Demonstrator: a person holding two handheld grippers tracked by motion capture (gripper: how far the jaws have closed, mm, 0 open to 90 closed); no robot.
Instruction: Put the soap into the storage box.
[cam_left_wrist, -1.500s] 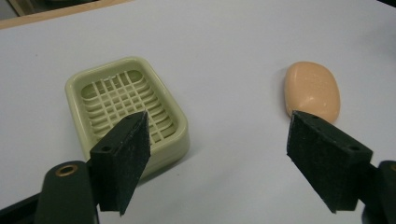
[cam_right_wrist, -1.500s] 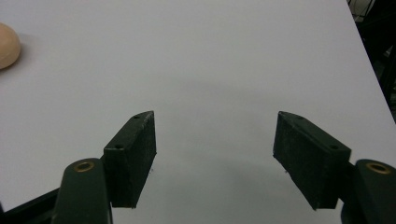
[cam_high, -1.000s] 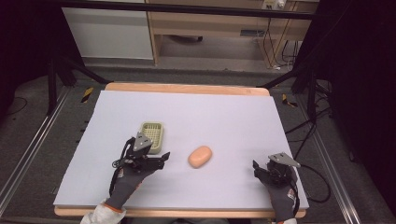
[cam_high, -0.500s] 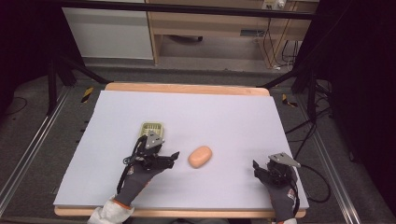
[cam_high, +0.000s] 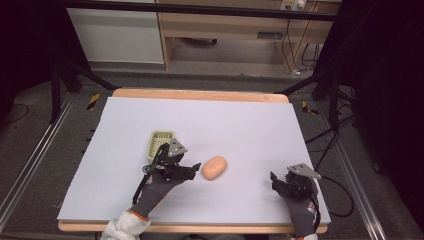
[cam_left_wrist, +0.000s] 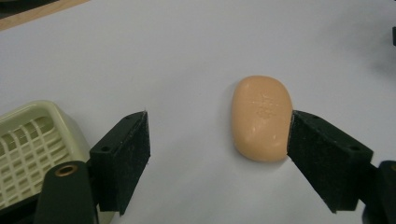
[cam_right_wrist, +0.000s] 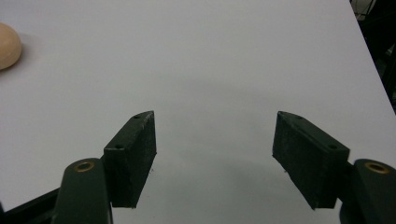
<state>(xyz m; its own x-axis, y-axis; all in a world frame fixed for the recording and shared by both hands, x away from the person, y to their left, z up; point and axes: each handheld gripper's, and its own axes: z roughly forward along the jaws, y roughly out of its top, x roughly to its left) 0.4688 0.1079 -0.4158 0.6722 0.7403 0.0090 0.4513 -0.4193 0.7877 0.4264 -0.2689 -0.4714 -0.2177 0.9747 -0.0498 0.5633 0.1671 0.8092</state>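
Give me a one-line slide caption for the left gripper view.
Open left gripper closing in on an orange soap bar, one jaw at its edge, beside a pale green soap dish on a white table.

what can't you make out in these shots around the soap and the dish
- Soap stamp: left gripper view, embossed marks too blurred to read.
- Soap dish: left gripper view, cut off by the left edge and partly behind the left tool.
- Soap dish's near end: high view, hidden behind that tool.

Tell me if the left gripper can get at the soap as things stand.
Probably yes. The left gripper is open, with the soap between its jaws, close against one pad and clear of the other. The dish sits off to the side, not in the way.
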